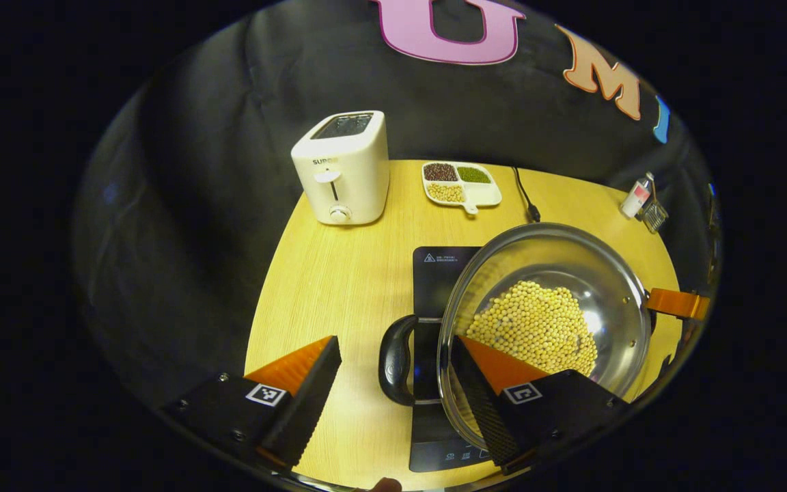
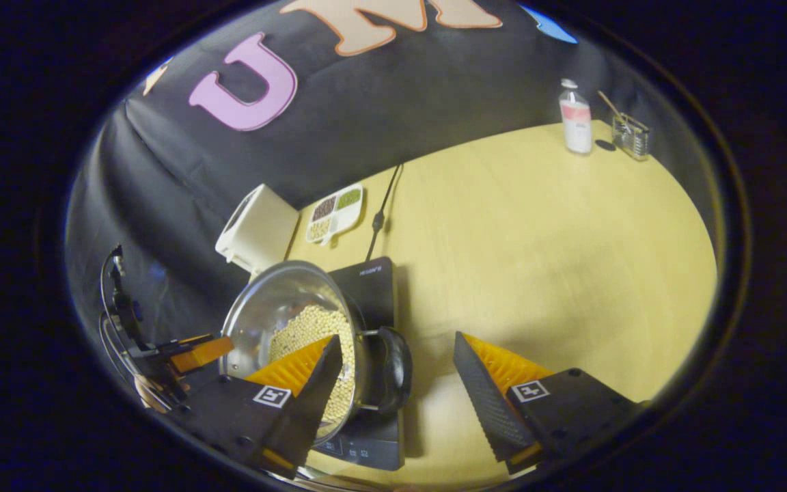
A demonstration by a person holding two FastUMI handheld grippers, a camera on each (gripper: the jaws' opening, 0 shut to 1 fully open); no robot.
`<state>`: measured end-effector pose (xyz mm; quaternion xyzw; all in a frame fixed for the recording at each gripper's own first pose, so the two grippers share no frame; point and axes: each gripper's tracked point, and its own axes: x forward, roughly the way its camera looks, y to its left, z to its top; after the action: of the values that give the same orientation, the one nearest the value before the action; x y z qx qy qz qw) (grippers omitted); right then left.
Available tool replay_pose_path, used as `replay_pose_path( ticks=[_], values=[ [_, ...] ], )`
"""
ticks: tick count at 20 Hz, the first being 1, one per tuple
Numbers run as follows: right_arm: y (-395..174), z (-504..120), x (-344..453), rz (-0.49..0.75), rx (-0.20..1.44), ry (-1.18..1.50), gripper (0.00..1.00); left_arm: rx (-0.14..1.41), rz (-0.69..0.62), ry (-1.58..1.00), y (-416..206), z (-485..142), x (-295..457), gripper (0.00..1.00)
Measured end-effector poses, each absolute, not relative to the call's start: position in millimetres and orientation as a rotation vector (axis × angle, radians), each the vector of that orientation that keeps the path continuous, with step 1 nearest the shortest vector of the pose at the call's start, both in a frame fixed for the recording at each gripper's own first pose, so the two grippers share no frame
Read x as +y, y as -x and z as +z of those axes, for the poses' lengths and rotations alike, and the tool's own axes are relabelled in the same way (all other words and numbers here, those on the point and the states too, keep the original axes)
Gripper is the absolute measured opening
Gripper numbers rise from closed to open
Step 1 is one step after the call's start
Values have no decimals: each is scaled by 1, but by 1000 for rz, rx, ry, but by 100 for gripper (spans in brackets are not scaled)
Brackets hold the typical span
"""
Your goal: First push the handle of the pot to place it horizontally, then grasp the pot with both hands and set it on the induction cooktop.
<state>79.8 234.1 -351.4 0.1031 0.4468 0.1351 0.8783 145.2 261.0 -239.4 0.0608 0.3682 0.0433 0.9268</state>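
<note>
A steel pot (image 1: 571,260) holding soybeans (image 1: 533,324) is over the black induction cooktop (image 1: 434,273); I cannot tell whether it rests on it. Its near black loop handle (image 1: 393,359) lies between the fingers of my left gripper (image 1: 397,386), which is open, with its right finger over the pot's rim. In the right gripper view the pot (image 2: 264,307) is at lower left on the cooktop (image 2: 373,280). My right gripper (image 2: 393,389) is open around the other black handle (image 2: 395,369). The left gripper (image 2: 195,355) shows beyond the pot.
A white toaster (image 1: 342,167) and a divided dish of beans (image 1: 460,183) stand at the table's back, with a black cable (image 1: 523,195) beside them. A small bottle (image 2: 576,116) and a clear holder (image 2: 629,137) stand at the far right corner of the wooden table (image 2: 537,239).
</note>
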Motion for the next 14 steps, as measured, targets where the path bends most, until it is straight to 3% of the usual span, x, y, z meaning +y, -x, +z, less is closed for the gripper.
replay_pose_path(
  ticks=[2, 3, 5, 6, 12, 13, 14],
  values=[
    [-81, -332, 220, 259, 875, -228, 100, 717, 107, -108, -137, -230, 263, 99],
    [-82, -323, 213, 252, 847, -235, 92, 715, 116, -105, -131, -228, 263, 99],
    [-80, -308, 199, 226, 817, -257, 92, 713, 144, -97, -117, -222, 262, 99],
    [-78, -298, 194, 220, 798, -276, 100, 703, 147, -89, -112, -218, 258, 99],
    [-69, -241, 155, 196, 643, -271, 100, 567, 174, -94, -80, -169, 213, 99],
    [-69, -230, 146, 191, 618, -265, 92, 544, 180, -85, -74, -162, 200, 99],
    [-67, -219, 138, 192, 595, -263, 92, 523, 188, -79, -66, -156, 188, 98]
  ],
)
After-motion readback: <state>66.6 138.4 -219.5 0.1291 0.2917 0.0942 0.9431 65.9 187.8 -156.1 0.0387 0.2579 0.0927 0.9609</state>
